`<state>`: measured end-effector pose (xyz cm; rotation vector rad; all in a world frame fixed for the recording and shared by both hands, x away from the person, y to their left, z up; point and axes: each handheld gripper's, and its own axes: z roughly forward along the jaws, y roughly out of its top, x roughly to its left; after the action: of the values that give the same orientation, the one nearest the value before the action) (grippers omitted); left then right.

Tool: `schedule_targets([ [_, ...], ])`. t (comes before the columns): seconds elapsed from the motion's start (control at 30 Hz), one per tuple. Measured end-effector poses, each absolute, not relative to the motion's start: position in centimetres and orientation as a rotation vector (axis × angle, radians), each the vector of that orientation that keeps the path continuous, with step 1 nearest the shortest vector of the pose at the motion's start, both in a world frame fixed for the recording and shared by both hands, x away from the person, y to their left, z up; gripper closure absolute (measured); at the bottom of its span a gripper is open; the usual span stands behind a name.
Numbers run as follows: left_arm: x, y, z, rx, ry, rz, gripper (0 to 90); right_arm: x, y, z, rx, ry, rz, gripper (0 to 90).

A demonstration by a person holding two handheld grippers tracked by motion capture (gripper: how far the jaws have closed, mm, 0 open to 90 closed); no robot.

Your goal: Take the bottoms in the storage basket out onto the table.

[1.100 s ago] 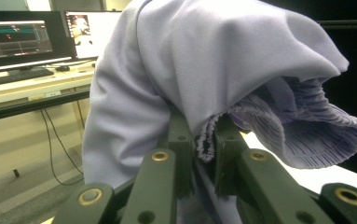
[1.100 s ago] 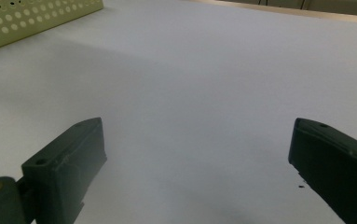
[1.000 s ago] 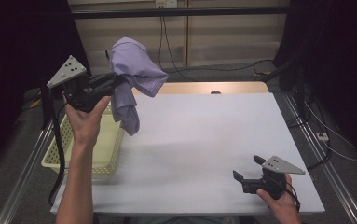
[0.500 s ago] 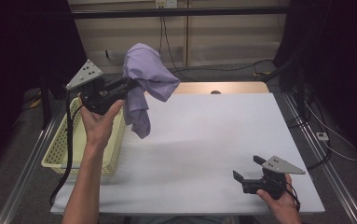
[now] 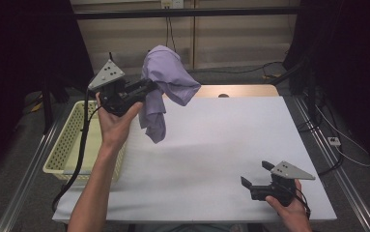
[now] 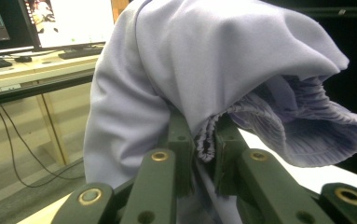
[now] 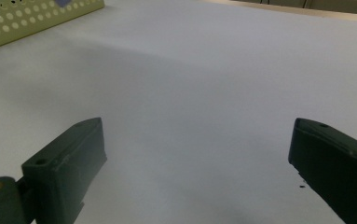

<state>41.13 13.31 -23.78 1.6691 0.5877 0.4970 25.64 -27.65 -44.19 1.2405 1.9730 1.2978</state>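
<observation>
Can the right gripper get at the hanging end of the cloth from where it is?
Probably yes. The right gripper sits open, low at the table's near right corner, and the bare white table lies between it and the cloth, which dangles from the left gripper, its end in the air.

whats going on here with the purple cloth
A person is working at a white table with a hand-held gripper in each hand. The left gripper is shut on a lavender garment, holding it up in the air so it hangs above the table's left edge, near the yellow perforated basket. The right gripper sits open and empty low over the table's near right corner.
</observation>
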Motion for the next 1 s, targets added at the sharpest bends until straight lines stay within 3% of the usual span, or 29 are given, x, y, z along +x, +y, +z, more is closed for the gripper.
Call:
schedule_targets([
  [1.0, 42.1, 9.2, -27.8, 1.732, 0.606, 0.413, 80.9, 25.4, -27.7, -44.1, 1.234, 1.981, 1.3, 3.8],
])
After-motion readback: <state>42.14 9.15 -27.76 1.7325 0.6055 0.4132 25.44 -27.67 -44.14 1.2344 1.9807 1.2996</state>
